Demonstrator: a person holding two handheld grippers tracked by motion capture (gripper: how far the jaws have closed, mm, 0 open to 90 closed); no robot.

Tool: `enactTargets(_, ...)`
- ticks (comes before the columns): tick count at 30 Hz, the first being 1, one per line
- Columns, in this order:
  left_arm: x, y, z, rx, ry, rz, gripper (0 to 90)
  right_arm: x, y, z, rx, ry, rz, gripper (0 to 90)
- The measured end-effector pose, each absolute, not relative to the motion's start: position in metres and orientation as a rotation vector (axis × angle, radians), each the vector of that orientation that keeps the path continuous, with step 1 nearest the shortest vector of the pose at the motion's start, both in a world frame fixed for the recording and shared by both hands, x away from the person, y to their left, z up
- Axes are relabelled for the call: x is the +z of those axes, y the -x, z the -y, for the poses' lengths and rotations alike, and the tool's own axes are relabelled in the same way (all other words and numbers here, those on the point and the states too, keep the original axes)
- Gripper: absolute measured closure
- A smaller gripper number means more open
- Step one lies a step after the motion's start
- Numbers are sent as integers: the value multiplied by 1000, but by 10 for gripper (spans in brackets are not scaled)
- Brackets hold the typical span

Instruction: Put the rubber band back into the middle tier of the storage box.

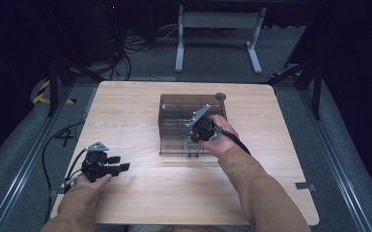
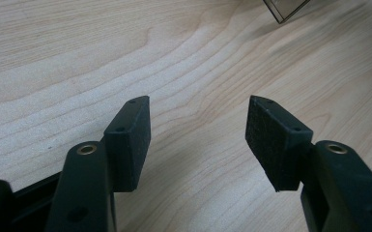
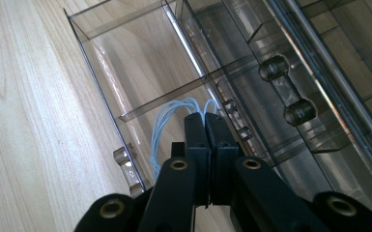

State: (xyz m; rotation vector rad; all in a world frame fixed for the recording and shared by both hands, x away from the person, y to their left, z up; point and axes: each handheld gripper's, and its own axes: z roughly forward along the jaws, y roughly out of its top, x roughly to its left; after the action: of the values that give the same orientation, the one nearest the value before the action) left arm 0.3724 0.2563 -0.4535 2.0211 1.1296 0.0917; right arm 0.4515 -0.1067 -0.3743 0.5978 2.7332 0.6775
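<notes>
A thin light-blue cord (image 3: 174, 118) hangs in an open compartment of the smoky clear organizer box (image 1: 174, 121) mid-tabletop (image 1: 125, 111), pinched by the clenched right tool (image 3: 205, 121). The left tool (image 2: 198, 130) rests released, well apart.

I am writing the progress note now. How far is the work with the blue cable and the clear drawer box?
Done: the bottom drawer of the clear organizer already stands pulled out. In hand: the right gripper is shut on a light blue cable loop over an open drawer compartment. Left: probably releasing the cable and closing the drawer. The left gripper rests open on the table, holding nothing.
</notes>
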Motion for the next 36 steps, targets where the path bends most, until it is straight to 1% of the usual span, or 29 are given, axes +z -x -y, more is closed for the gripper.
enactTargets(36,-454,-372,-256,91,-2023,-1130,430,-389,-460,110,648,-606,-2763,896)
